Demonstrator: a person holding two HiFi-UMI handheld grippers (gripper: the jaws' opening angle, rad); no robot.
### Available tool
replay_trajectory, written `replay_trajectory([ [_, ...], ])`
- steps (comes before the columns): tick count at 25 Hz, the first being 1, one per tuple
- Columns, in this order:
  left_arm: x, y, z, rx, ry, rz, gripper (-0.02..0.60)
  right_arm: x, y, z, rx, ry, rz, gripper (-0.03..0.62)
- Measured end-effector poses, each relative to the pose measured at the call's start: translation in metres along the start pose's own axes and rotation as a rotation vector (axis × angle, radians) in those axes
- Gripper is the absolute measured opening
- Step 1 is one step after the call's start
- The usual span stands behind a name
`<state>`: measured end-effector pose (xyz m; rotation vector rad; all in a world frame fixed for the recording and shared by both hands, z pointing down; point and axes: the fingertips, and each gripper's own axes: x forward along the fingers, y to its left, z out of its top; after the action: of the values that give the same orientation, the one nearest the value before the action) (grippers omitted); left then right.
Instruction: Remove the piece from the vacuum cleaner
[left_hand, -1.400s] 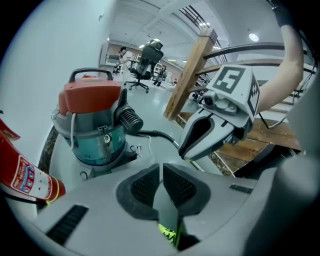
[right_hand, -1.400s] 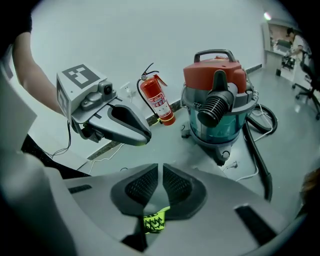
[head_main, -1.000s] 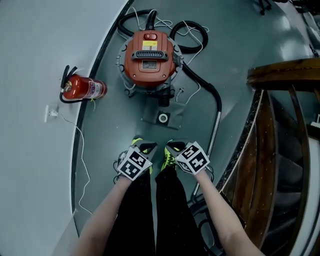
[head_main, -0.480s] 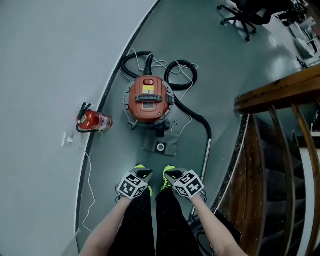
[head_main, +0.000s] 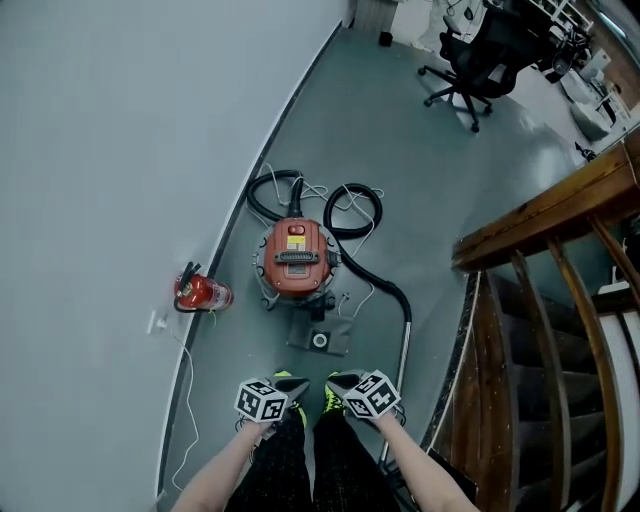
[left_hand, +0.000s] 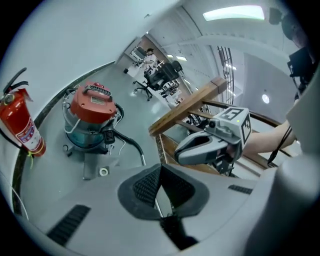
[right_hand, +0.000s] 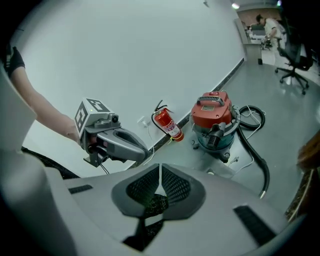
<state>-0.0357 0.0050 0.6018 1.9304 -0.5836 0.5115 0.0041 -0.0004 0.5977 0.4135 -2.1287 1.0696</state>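
The floor (head_main: 400, 150) is viewed from head height, steeply downward, with the vacuum (head_main: 297, 260) far ahead. Each gripper view is taken from just behind its own jaws, aimed obliquely down. Vacuum and extinguisher (head_main: 203, 293) are shared by all views. The right gripper (left_hand: 179, 155) is caught in the left gripper view, and the left gripper (right_hand: 144, 150) in the right.

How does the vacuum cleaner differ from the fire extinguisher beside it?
The vacuum cleaner is a broad drum, the fire extinguisher a slim cylinder, much smaller. The vacuum cleaner trails a long black hose looped over the floor; the fire extinguisher has only a short one. The fire extinguisher sits at the wall's foot, the vacuum cleaner farther out. Both are red and on the floor.
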Motion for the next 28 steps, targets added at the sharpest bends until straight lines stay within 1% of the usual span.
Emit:
replay_trajectory([
  [6, -0.023, -0.023, 0.006, -0.033, -0.022, 0.01, 0.009, -0.021, 0.023, 0.009, 0.028, -0.011, 0.006, 0.028],
  [11, -0.044, -0.042, 0.023, -0.049, -0.073, 0.002, 0.011, -0.036, 0.047, 0.019, 0.016, -0.021, 0.019, 0.028],
  [15, -0.06, -0.056, 0.041, -0.04, -0.108, 0.006, 0.009, -0.053, 0.063, 0.025, 0.02, -0.042, 0.025, 0.028],
  [19, -0.077, -0.061, 0.058, -0.05, -0.151, 0.005, 0.009, -0.066, 0.072, 0.032, 0.036, -0.067, 0.014, 0.028],
  [25, -0.095, -0.075, 0.069, -0.017, -0.148, -0.01, 0.009, -0.081, 0.082, 0.045, 0.049, -0.103, -0.004, 0.028],
  [28, -0.105, -0.085, 0.076, -0.04, -0.176, -0.035, 0.009, -0.085, 0.086, 0.051, 0.059, -0.124, -0.017, 0.028],
])
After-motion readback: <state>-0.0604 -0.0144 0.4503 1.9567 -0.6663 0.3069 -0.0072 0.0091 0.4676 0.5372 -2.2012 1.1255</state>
